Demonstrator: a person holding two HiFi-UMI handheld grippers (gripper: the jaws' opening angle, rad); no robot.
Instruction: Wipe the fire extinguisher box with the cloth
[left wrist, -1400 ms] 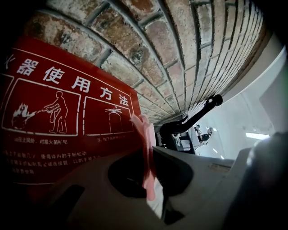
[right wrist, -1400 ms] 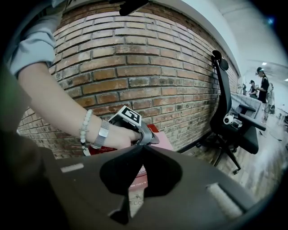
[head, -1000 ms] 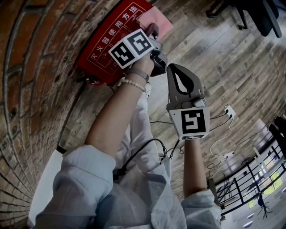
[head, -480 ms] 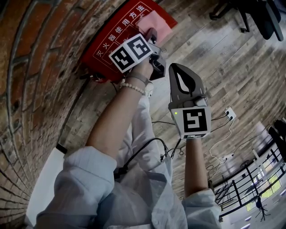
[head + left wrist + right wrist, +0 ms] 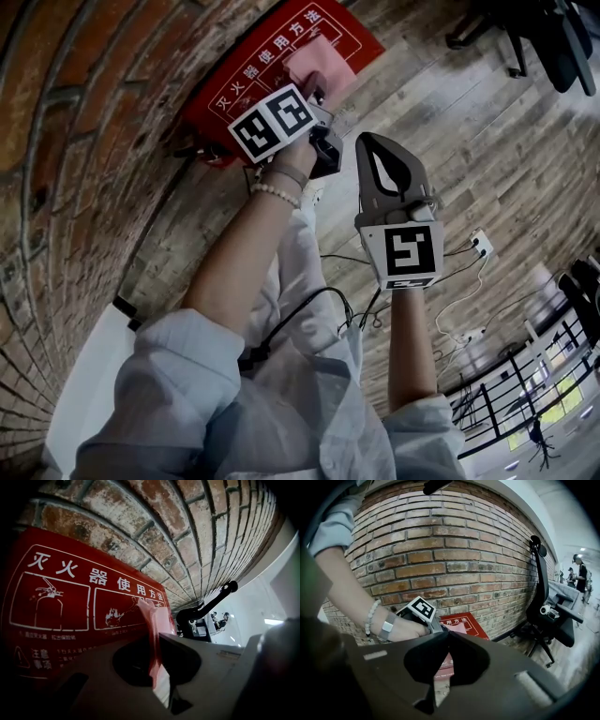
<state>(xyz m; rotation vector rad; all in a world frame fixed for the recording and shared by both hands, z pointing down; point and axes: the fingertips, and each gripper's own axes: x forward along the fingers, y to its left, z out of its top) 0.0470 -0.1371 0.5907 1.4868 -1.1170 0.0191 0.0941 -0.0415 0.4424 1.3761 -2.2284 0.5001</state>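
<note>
L gripper (image 5: pixel 154 641) is clamped on the pink cloth (image 5: pixel 151 620), w/ the cloth pressed vs. the red fire extinguisher box (image 5: pixel 56 602). In the head view that box (image 5: pixel 246 82) sits top centre against the brick wall (image 5: pixel 75 141), cloth (image 5: pixel 319 64) on its upper-right part. R gripper (image 5: pixel 448 635) has jaws together w/ nothing in them, centre frame, near the L one but apart, over the wood floor (image 5: pixel 487 141).
</note>
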